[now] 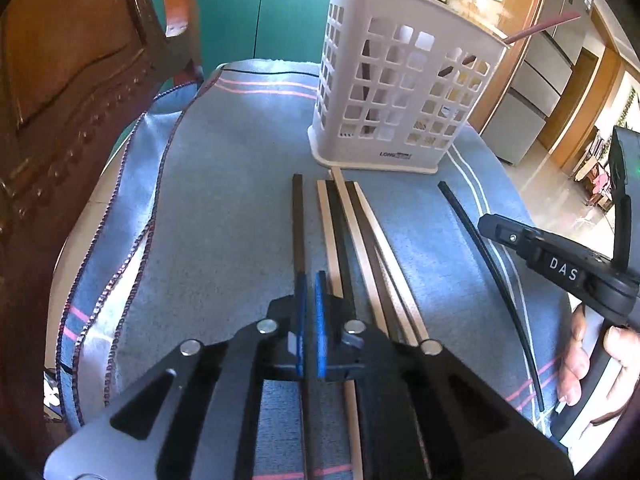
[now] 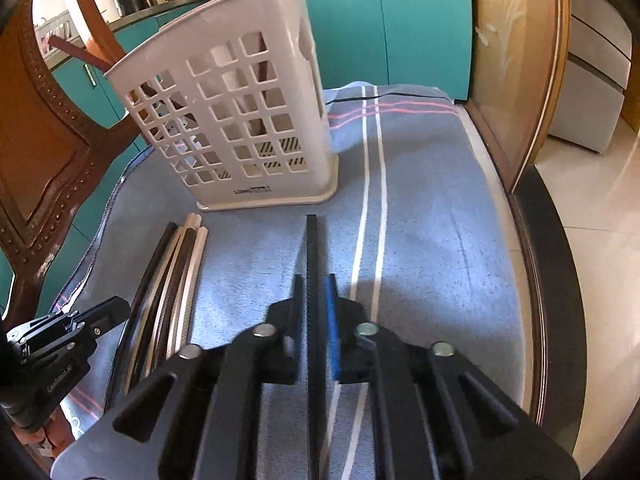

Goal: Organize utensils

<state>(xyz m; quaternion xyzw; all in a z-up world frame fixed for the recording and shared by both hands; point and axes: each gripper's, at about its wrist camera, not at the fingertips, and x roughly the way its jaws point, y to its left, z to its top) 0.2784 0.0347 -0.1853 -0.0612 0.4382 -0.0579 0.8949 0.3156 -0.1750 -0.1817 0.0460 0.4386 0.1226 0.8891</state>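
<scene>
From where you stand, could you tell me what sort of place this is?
Most likely a home kitchen and dining area: teal cabinets under a countertop, a carved wooden chair, and chopsticks lying on a cloth-covered table beside a white utensil holder.

Chopsticks flat beside upright holder
</scene>
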